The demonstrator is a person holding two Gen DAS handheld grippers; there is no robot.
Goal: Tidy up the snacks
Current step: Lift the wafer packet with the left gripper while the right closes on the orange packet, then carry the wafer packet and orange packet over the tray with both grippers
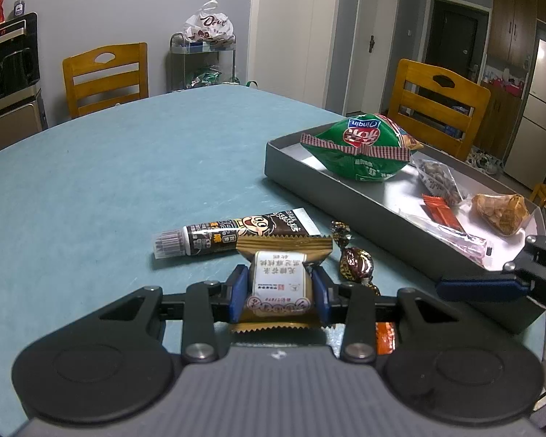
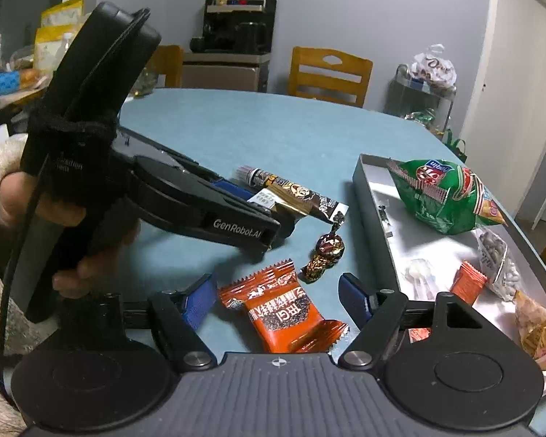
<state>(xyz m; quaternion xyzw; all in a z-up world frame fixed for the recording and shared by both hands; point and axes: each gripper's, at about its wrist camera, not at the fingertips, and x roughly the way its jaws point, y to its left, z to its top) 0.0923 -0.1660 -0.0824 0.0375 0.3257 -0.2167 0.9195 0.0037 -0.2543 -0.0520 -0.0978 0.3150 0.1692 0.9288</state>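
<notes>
My left gripper (image 1: pixel 278 291) is shut on a gold-wrapped snack (image 1: pixel 282 276) just above the blue table; it also shows in the right wrist view (image 2: pixel 269 198). A brown-and-white tube snack (image 1: pixel 233 233) and a foil-wrapped chocolate (image 1: pixel 355 260) lie just beyond it. My right gripper (image 2: pixel 280 296) is open, its fingers either side of an orange snack packet (image 2: pixel 285 313) lying on the table. The grey tray (image 1: pixel 331 200) at the right holds a green chip bag (image 1: pixel 364 145), a nut packet (image 1: pixel 438 178), an orange packet (image 1: pixel 442 213) and a brown snack (image 1: pixel 500 213).
Two wooden chairs (image 1: pixel 105 76) (image 1: pixel 436 105) stand at the table's far side. A metal cart with a white bag (image 1: pixel 205 36) stands by the wall. A fridge (image 1: pixel 538 116) is at the far right. A black appliance (image 2: pixel 236 25) sits on a cabinet.
</notes>
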